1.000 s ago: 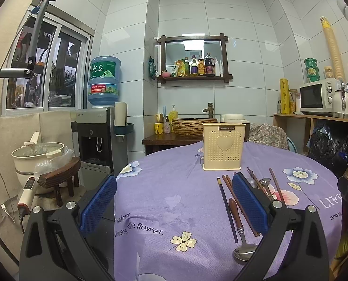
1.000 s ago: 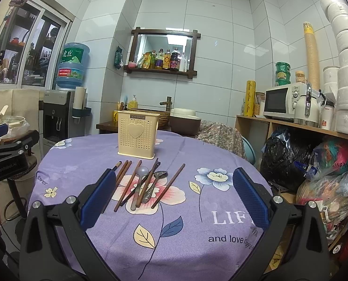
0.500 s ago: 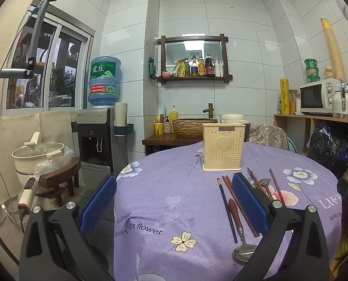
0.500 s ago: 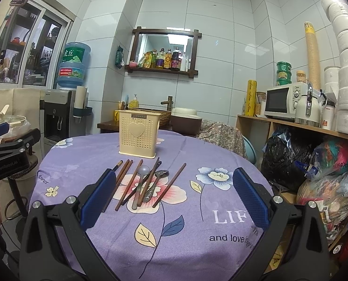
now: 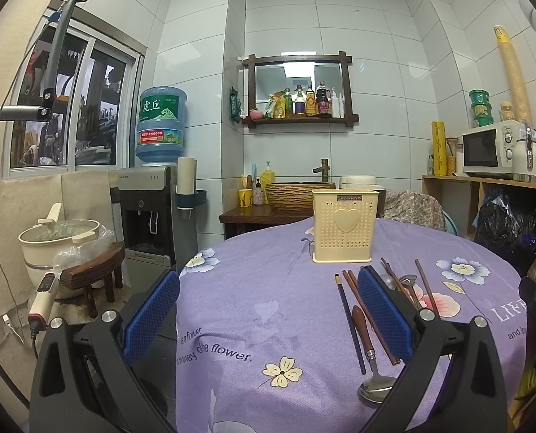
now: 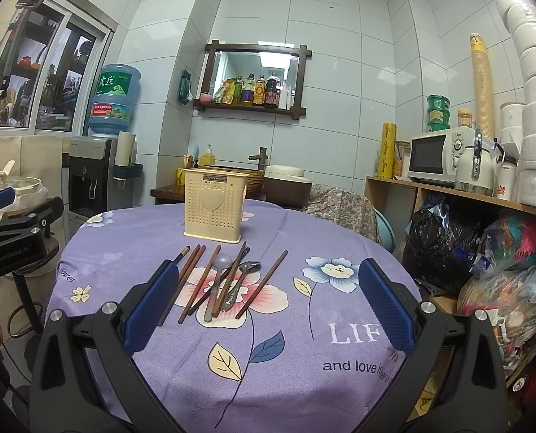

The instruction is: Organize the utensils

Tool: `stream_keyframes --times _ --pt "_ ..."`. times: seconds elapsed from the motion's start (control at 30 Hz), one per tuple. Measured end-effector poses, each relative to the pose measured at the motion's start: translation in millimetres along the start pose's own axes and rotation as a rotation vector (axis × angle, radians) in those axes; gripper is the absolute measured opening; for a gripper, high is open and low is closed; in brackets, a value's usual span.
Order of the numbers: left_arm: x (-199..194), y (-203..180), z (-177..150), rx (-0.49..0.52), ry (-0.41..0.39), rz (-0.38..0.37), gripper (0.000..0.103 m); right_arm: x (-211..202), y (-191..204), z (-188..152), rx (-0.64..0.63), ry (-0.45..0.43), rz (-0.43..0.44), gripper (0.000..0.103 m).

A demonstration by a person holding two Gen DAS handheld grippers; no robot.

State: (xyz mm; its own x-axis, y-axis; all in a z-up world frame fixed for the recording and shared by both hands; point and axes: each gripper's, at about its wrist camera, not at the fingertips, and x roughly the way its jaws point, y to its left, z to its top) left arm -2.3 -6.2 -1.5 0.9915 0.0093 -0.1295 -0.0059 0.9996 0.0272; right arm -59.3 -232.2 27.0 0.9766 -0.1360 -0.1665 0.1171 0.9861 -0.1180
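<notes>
While the left gripper (image 5: pixel 268 310) and the right gripper (image 6: pixel 268 306) are held above the purple tablecloth (image 6: pixel 304 353), their blue pads are spread wide apart and nothing is gripped. Chopsticks (image 6: pixel 196 281) and spoons (image 6: pixel 215 281) are seen lying loose in a crossed pile on the cloth, just in front of the cream utensil holder (image 6: pixel 215 205), which stands upright.
</notes>
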Motion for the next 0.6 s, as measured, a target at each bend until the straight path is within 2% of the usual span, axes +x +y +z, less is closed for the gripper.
stream_keyframes --times 0.6 --pt "0.0 -0.4 0.3 -0.001 0.001 0.001 0.098 -1.4 2.9 0.2 -0.002 -0.002 0.004 0.098"
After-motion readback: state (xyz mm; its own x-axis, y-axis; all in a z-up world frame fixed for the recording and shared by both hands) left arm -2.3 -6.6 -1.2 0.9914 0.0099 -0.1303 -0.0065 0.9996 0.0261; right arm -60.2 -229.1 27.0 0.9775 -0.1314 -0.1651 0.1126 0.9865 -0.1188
